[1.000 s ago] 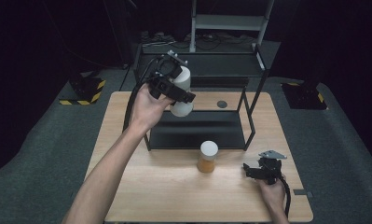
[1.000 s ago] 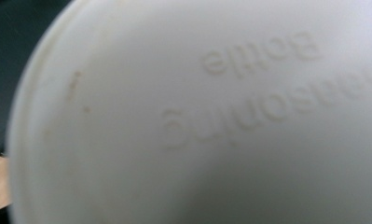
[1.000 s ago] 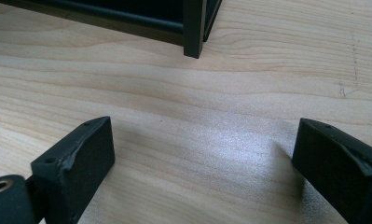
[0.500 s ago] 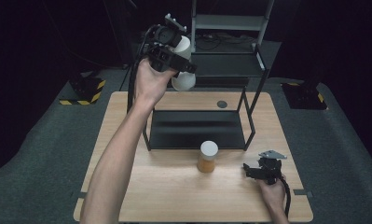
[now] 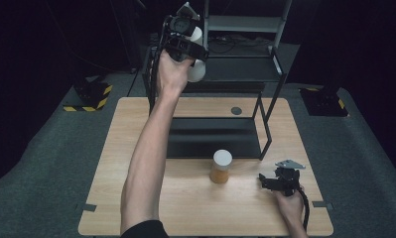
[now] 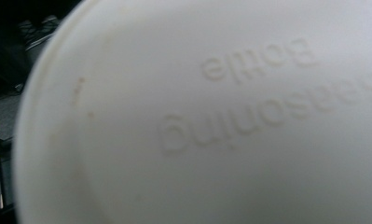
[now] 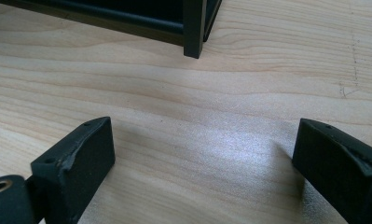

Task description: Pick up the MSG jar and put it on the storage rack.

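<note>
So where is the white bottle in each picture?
High view: the white seasoning bottle is at the top centre, held up by the left gripper above the black rack.
Left gripper view: the bottle is very close, raised words "Seasoning Bottle" upside down.
Right gripper view: not in it.
Shared landmark: the rack, whose leg stands on the wooden table.

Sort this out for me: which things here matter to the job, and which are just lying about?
In play:
- white bottle, held up by the left tool
- black rack
- orange jar on the table

Lying about:
- right tool, open, resting on the table
- striped floor weight
</note>
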Motion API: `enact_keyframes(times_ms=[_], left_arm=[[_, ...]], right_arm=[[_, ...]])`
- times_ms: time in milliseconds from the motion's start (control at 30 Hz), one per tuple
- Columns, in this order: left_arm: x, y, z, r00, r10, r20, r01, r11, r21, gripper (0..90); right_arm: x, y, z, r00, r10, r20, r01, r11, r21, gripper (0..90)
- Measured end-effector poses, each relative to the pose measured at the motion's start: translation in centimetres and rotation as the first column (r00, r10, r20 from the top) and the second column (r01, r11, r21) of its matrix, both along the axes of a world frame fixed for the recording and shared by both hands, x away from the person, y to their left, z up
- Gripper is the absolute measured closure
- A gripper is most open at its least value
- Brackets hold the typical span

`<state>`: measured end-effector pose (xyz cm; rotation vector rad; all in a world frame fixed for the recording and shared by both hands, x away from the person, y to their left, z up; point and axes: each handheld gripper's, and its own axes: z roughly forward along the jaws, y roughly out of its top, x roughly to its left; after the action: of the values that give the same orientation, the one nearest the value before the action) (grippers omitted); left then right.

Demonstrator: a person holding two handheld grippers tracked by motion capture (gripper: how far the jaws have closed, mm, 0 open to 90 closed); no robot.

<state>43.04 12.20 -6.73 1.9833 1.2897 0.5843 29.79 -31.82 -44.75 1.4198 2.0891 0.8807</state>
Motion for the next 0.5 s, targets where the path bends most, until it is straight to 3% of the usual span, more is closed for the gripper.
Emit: enact_keyframes(times_ms=[167, 233, 300, 500], left_arm=[[0.6, -0.9, 0.3, 0.9997, 0.024, 0.002, -0.024, 0.9996, 0.015, 32.1], [1.0, -1.9, 0.4, 0.9996, 0.029, 0.0, -0.029, 0.9984, 0.049, 32.1], [1.2, -2.2, 0.4, 0.9995, 0.031, -0.001, -0.031, 0.9979, 0.057, 32.1], [2.0, -2.4, -0.1, 0.9992, 0.033, -0.022, -0.032, 0.9978, 0.058, 32.1]], right_arm=[[0.0, 0.0, 0.0, 1.0, 0.0, 0.0, 0.0, 1.0, 0.0, 5.0], [0.0, 0.0, 0.0, 1.0, 0.001, 0.0, -0.001, 1.0, 0.0, 5.0], [0.0, 0.0, 0.0, 1.0, 0.001, 0.001, -0.001, 1.0, 0.0, 5.0], [0.0, 0.0, 0.0, 1.0, 0.001, 0.001, -0.001, 1.0, 0.0, 5.0]])
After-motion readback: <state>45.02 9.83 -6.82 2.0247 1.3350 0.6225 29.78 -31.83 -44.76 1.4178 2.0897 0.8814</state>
